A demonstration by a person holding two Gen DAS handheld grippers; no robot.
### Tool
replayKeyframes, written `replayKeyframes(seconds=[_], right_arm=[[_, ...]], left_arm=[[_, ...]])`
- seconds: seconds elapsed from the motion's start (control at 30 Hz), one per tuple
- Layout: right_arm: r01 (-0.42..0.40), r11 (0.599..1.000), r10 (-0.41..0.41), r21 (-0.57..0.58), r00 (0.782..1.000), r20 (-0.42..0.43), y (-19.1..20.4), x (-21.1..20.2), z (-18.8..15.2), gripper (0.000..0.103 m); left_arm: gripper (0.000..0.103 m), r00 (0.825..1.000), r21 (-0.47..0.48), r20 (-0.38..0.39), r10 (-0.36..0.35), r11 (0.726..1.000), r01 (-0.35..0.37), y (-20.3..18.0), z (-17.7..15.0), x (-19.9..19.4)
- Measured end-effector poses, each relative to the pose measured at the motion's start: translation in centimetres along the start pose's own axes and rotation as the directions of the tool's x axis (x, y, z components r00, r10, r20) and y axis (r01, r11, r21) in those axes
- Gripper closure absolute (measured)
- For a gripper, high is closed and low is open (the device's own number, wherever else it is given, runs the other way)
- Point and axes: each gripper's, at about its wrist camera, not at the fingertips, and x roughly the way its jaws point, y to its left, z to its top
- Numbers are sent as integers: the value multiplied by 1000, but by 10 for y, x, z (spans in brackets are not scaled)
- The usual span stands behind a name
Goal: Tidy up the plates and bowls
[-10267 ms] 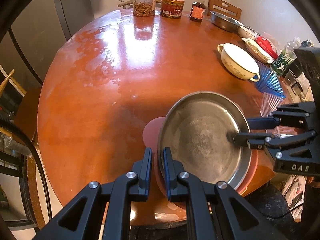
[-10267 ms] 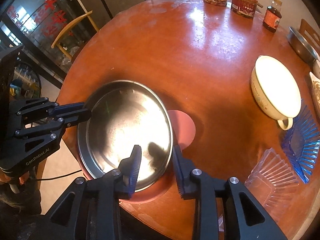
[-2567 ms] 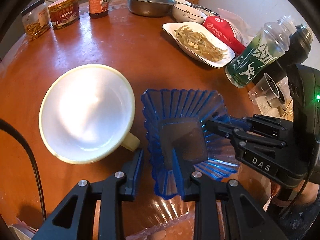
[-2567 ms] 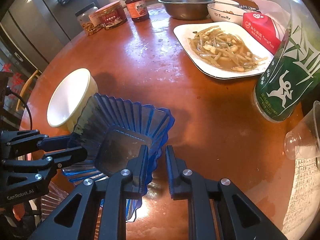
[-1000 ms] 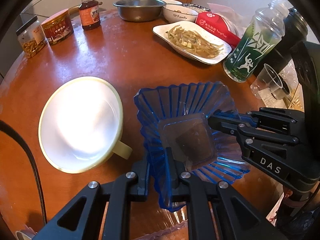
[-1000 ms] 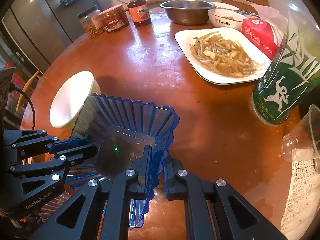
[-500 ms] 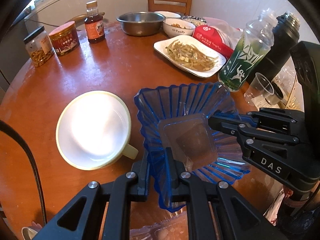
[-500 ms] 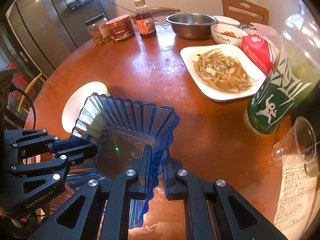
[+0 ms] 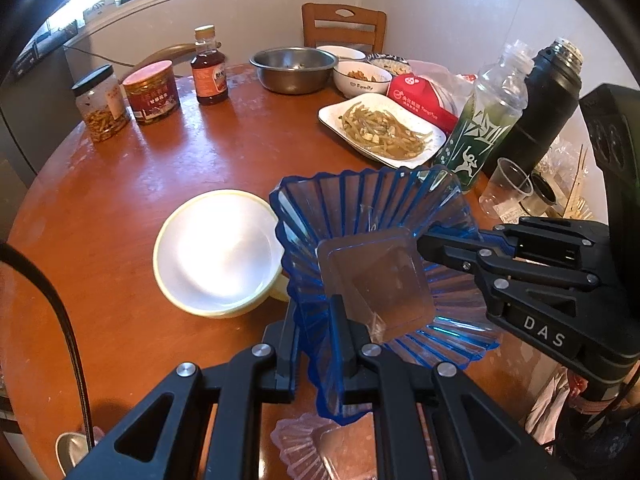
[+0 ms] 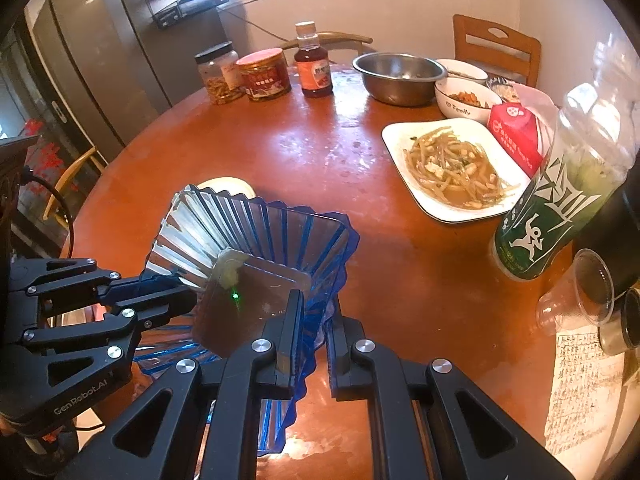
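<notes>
A blue ribbed plastic dish (image 9: 372, 240) hangs in the air above the round wooden table (image 9: 160, 168), held by both grippers. My left gripper (image 9: 316, 334) is shut on its near rim. My right gripper (image 10: 314, 334) is shut on the opposite rim; it shows in the left wrist view (image 9: 444, 246) at the right. The blue dish fills the lower left of the right wrist view (image 10: 256, 240). A cream bowl with a handle (image 9: 218, 252) sits on the table left of the dish. A clear ribbed dish (image 9: 316, 448) lies under the blue one near the table edge.
A plate of noodles (image 9: 382, 130), a green bottle (image 9: 484, 128), a black flask (image 9: 536, 108) and a plastic cup (image 9: 506, 192) stand at the right. A steel bowl (image 9: 294, 68), small bowls, jars (image 9: 150, 92) and a sauce bottle (image 9: 209, 68) line the far edge.
Both grippers have lifted the blue dish higher off the table over the last second; the table and far objects now sit farther away. Earlier both grippers closed on its rims.
</notes>
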Motion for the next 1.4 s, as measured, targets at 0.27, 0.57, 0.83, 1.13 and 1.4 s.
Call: replayKeyframes(seconds=[0.27, 0.57, 0.83, 1.13, 1.4], right_arm=[[0, 1000, 0, -24, 1000, 14, 18, -12, -2, 93], [8, 999, -7, -46, 1000, 28, 38, -24, -8, 93], [15, 998, -13, -59, 999, 30, 50, -30, -13, 93], [13, 997, -11, -71, 999, 31, 61, -36, -24, 93], [17, 996, -15, -89, 1000, 21, 69, -36, -41, 93]], left_arm=[[90, 1000, -3, 19, 13, 1000, -13, 5, -13, -20], [90, 999, -5, 34, 14, 1000, -14, 11, -26, -38], [90, 999, -1, 41, 17, 1000, -17, 12, -35, -48], [90, 999, -1, 48, 20, 1000, -20, 11, -53, -59], [90, 999, -1, 39, 6, 1000, -6, 9, -74, -59]])
